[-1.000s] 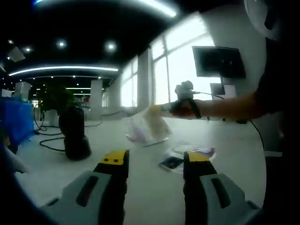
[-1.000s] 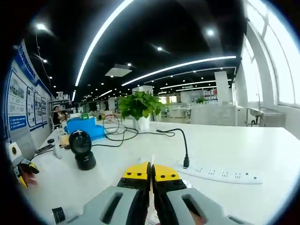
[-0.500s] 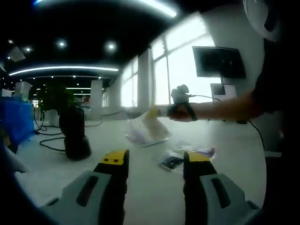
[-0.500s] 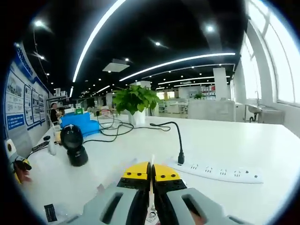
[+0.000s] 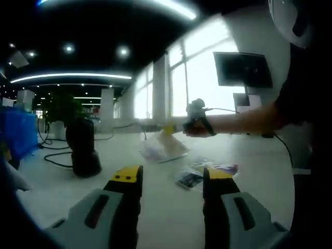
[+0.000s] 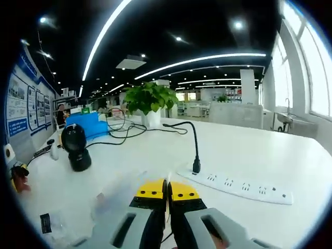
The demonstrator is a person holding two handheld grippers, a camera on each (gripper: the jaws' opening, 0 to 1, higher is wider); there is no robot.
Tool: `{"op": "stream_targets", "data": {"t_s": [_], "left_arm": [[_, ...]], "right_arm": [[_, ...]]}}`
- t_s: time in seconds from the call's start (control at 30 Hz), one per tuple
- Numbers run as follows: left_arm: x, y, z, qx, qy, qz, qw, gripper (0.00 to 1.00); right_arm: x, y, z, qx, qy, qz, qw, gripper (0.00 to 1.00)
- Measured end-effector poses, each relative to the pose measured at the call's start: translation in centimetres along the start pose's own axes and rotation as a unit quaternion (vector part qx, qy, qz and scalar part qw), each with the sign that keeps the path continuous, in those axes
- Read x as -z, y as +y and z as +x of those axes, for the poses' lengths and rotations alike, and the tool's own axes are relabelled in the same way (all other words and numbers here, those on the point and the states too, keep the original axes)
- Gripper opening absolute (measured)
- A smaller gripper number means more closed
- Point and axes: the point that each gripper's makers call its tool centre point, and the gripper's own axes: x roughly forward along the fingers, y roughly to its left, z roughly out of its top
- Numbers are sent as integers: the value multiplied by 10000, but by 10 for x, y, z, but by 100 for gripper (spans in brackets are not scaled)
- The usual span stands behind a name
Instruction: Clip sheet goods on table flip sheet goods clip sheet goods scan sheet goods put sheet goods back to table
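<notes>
In the left gripper view the left gripper hangs low over the white table with its yellow-tipped jaws spread well apart and nothing between them. Ahead of it and slightly to its right, the right gripper comes in from the right in a person's hand, clenched on a pale sheet pack that slopes down from its tip toward the table; whether the pack's lower edge touches the surface is hard to tell in the dim picture. Just beyond the left gripper's right jaw more small packets lie flat on the table. Forward and to its left stands a black scanner. In the right gripper view the jaws of the right gripper are pressed together on a thin pale edge of the sheet. Ahead to its right lies a white power strip, and far ahead a potted plant.
</notes>
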Motion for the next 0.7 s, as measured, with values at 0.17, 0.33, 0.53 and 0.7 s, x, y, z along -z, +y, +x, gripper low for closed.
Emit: {"op": "stream_targets", "data": {"t_s": [0.17, 0.33, 0.53, 0.7], "left_arm": [[-1, 0, 0, -2, -2, -6, 10000, 39], [-1, -1, 0, -1, -6, -18, 10000, 39], [-2, -1, 0, -7, -16, -34, 10000, 39], [-2, -1, 0, -13, -20, -43, 10000, 39]], "right_arm": [[7, -5, 4, 18, 96, -113, 9999, 0], [11, -7, 6, 40, 153, -157, 9998, 0], [15, -9, 11, 23, 239, -204, 9995, 0], [20, -13, 16, 20, 331, -263, 9991, 0]]}}
